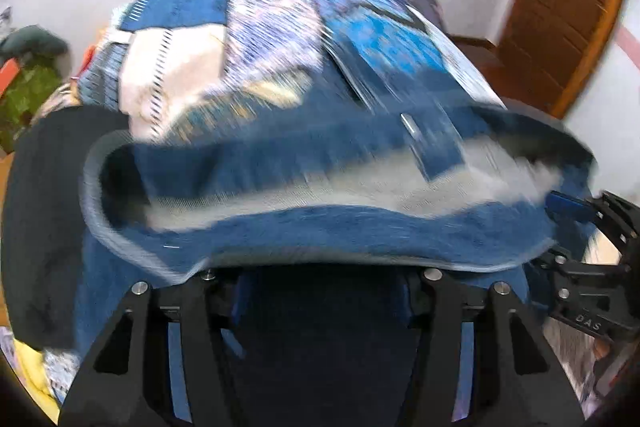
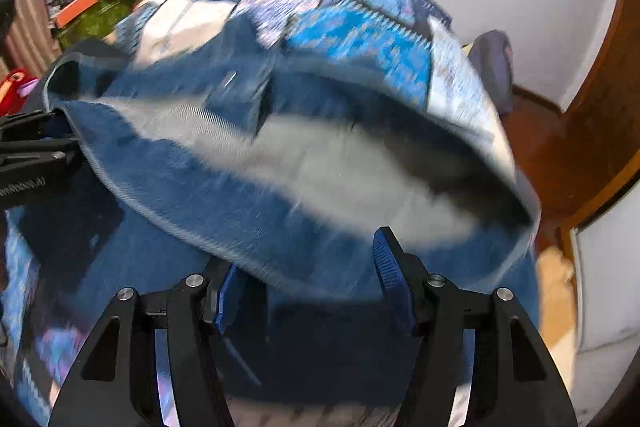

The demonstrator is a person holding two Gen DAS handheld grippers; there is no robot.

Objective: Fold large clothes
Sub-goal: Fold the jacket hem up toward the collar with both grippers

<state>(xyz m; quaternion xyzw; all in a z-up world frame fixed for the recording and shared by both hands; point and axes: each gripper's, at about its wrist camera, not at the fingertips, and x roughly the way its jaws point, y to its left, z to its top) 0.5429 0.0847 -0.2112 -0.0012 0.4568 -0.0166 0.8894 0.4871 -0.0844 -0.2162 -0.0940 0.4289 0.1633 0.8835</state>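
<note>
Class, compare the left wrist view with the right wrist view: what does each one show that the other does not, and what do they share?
Only the left wrist view shows the right gripper at its right edge, and a wooden door. Only the right wrist view shows the left gripper at its left edge, a striped curtain, and blue pads standing apart. Both show the blurred blue jeans with the pale inside of the waistband, on a blue patterned bedcover.

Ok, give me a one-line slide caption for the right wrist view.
Right gripper and left gripper carry blurred blue jeans over a patterned blue bedspread.
</note>
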